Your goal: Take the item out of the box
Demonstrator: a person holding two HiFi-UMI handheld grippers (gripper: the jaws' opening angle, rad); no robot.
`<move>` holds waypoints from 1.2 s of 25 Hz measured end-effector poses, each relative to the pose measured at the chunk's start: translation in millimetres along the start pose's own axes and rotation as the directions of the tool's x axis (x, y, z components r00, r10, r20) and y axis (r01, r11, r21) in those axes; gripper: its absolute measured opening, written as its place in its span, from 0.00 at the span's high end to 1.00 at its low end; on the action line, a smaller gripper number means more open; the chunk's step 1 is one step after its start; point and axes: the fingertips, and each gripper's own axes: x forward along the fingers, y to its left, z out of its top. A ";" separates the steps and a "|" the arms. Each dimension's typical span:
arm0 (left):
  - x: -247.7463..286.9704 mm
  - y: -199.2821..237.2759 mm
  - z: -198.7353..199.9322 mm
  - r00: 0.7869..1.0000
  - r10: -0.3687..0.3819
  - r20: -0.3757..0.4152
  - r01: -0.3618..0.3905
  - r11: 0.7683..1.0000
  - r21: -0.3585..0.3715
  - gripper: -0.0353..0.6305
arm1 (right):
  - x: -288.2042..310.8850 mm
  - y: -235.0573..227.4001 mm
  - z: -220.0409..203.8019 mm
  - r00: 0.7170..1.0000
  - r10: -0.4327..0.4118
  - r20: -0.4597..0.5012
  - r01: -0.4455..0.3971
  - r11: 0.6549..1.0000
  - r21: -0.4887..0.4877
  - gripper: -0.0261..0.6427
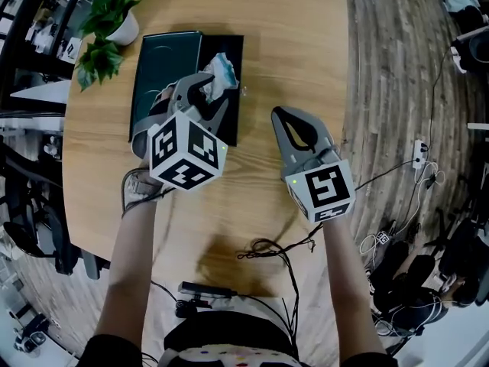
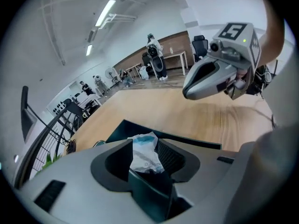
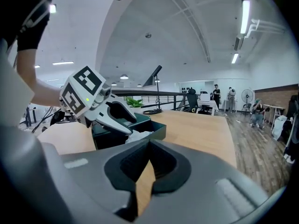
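A dark open box point(image 1: 231, 46) lies at the far left of the round wooden table point(image 1: 298, 29), with its teal lid point(image 1: 164, 60) beside it on the left. A crumpled white and blue packet point(image 1: 221, 69) sits in the box. My left gripper point(image 1: 208, 89) hangs low over the box, open, and the packet point(image 2: 145, 150) shows in the gap between its jaws without being pinched. My right gripper point(image 1: 280, 115) hovers over bare table to the right of the box, shut and holding nothing. The right gripper view shows the box point(image 3: 156, 129) and the left gripper point(image 3: 125, 125) above it.
A potted green plant point(image 1: 107, 21) stands at the table's far left edge, close to the lid. Black cables point(image 1: 267, 249) trail over the near edge of the table. Wooden floor with more cables and bags lies to the right.
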 end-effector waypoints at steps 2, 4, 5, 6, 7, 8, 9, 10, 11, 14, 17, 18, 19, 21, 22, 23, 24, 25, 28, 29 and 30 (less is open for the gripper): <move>7.4 -0.9 -0.6 0.999 0.005 -0.042 -0.002 0.998 0.066 0.72 | -6.1 -0.6 -0.3 1.000 0.002 0.003 -0.002 1.000 0.001 0.95; 14.9 0.1 -1.0 0.997 0.014 -0.079 -0.004 0.992 0.128 0.72 | -11.3 -1.9 -0.8 1.000 0.005 0.006 -0.005 1.000 0.005 0.95; 18.7 0.6 -1.2 0.995 0.017 -0.096 -0.002 0.988 0.156 0.72 | -13.7 -2.7 -1.2 1.000 0.005 0.008 -0.005 1.000 0.007 0.95; 22.4 0.5 -1.4 0.994 0.018 -0.112 0.002 0.983 0.183 0.72 | -16.2 -3.5 -1.5 1.000 0.005 0.009 -0.005 1.000 0.009 0.95; 25.9 -0.2 -1.7 0.992 0.018 -0.128 0.009 0.978 0.210 0.72 | -18.9 -4.3 -1.9 1.000 0.006 0.010 -0.006 1.000 0.012 0.95; 29.2 -1.1 -2.1 0.989 0.018 -0.144 0.017 0.971 0.237 0.71 | -21.8 -5.0 -2.3 1.000 0.006 0.011 -0.006 1.000 0.014 0.95; 32.2 -2.1 -2.5 0.987 0.019 -0.161 0.024 0.965 0.263 0.71 | -24.8 -6.0 -2.7 1.000 0.006 0.012 -0.007 1.000 0.015 0.95; 35.1 -3.0 -2.9 0.984 0.019 -0.176 0.033 0.957 0.287 0.71 | -27.6 -7.2 -3.0 1.000 0.006 0.013 -0.006 1.000 0.016 0.95; 38.0 -3.9 -3.5 0.982 0.018 -0.191 0.042 0.950 0.309 0.71 | -30.0 -8.7 -3.1 1.000 0.004 0.015 -0.005 1.000 0.017 0.95; 46.0 -7.7 -5.1 0.975 0.001 -0.223 0.082 0.929 0.361 0.71 | -35.3 -13.2 -2.8 1.000 0.001 0.022 -0.001 1.000 0.022 0.95; 52.9 -10.2 -7.1 0.968 -0.013 -0.250 0.118 0.905 0.409 0.70 | -39.9 -17.0 -2.4 1.000 0.000 0.026 0.000 1.000 0.027 0.95; 54.9 -10.3 -7.6 0.966 -0.017 -0.258 0.127 0.899 0.419 0.70 | -41.5 -18.2 -2.8 1.000 -0.003 0.027 0.002 1.000 0.030 0.95; 57.0 -10.3 -8.1 0.964 -0.021 -0.266 0.137 0.895 0.425 0.70 | -43.0 -19.1 -3.2 1.000 -0.003 0.027 0.002 1.000 0.030 0.95; 61.4 -10.6 -9.1 0.959 -0.033 -0.281 0.157 0.888 0.433 0.70 | -45.2 -19.5 -3.6 1.000 0.002 0.021 -0.002 1.000 0.019 0.95; 63.4 -11.3 -9.8 0.957 -0.040 -0.287 0.168 0.885 0.434 0.70 | -46.0 -19.5 -3.9 1.000 0.004 0.019 -0.004 1.000 0.016 0.95; 65.1 -12.4 -10.8 0.955 -0.049 -0.294 0.179 0.883 0.433 0.70 | -46.5 -19.4 -4.4 1.000 0.003 0.019 -0.004 1.000 0.020 0.95; 66.8 -13.5 -12.1 0.952 -0.058 -0.300 0.190 0.881 0.433 0.70 | -46.6 -19.3 -4.9 1.000 0.002 0.022 -0.002 1.000 0.027 0.95; 68.6 -14.5 -13.4 0.949 -0.065 -0.307 0.200 0.879 0.432 0.71 | -46.5 -19.2 -5.0 1.000 0.000 0.025 -0.001 0.999 0.032 0.95; 72.4 -16.2 -15.4 0.943 -0.078 -0.323 0.221 0.873 0.435 0.73 | -46.0 -18.4 -0.9 0.999 0.001 0.033 -0.002 0.999 0.032 0.95; 72.7 -16.4 -15.2 0.943 -0.080 -0.324 0.225 0.871 0.437 0.73 | -46.4 -18.3 0.8 0.999 0.002 0.034 -0.003 1.000 0.028 0.95; 73.1 -16.4 -14.9 0.942 -0.079 -0.325 0.225 0.868 0.442 0.74 | -47.4 -18.3 1.0 1.000 0.002 0.031 -0.002 1.000 0.023 0.95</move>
